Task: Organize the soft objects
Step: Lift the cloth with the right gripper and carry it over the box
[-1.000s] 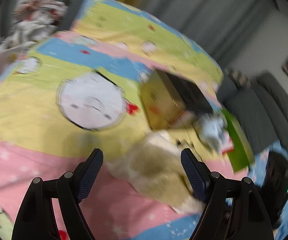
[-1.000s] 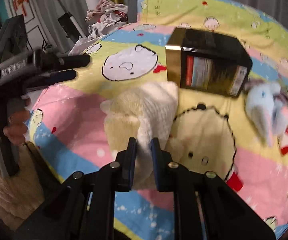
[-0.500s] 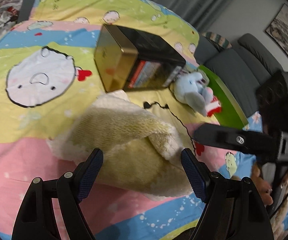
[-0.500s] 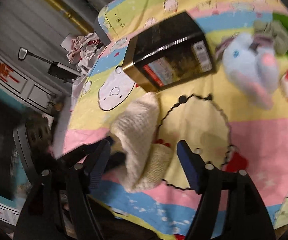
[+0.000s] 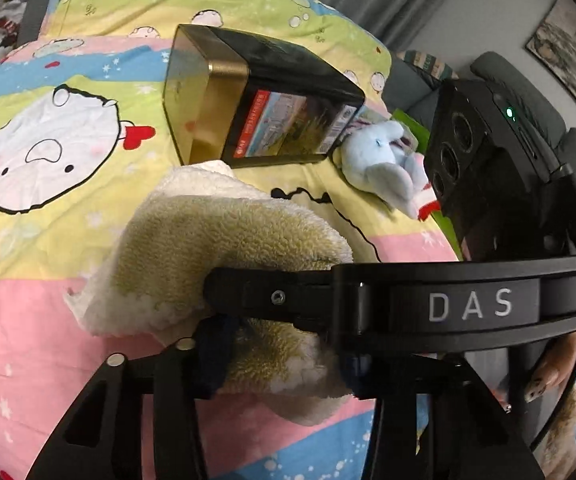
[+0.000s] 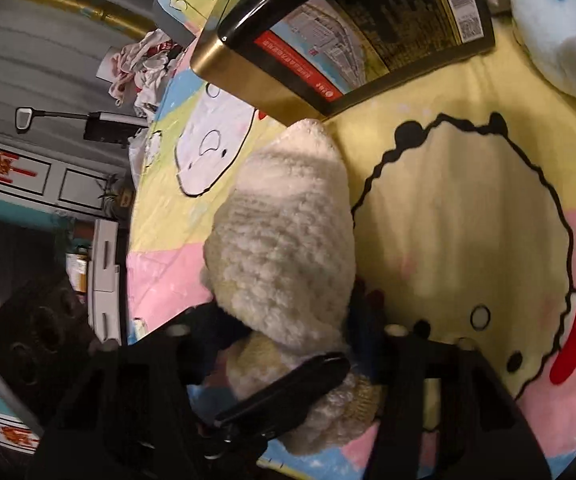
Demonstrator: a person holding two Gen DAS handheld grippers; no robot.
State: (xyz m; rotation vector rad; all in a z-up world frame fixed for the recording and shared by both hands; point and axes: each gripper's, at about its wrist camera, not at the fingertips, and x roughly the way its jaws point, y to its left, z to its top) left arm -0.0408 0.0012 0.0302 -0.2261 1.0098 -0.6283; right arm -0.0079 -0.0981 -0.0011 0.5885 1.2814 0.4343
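Observation:
A cream fluffy cloth [image 5: 216, 248] lies bunched and folded on the cartoon bedsheet [image 5: 48, 240]. My left gripper [image 5: 284, 360] has its jaws closing on the cloth's near end, and both blue pads press into the pile. The right gripper's black body, marked DAS, crosses that view from the right. In the right wrist view the same cloth [image 6: 284, 240] bulges up between the jaws of my right gripper [image 6: 291, 332], which are also closing and squeeze it. One left finger lies slantwise across the cloth's lower end there.
A black and gold tin box [image 5: 264, 112] lies just beyond the cloth. A pale blue plush elephant [image 5: 383, 164] rests to its right beside something green [image 5: 411, 124]. A grey sofa stands past the bed's right edge. A hand [image 5: 547, 376] holds the right gripper.
The right gripper let go of the cloth's edge, opened wide, rolled and sank, and now narrows around the cloth's bulk. The left gripper moved in and its wide jaws narrowed onto the near end.

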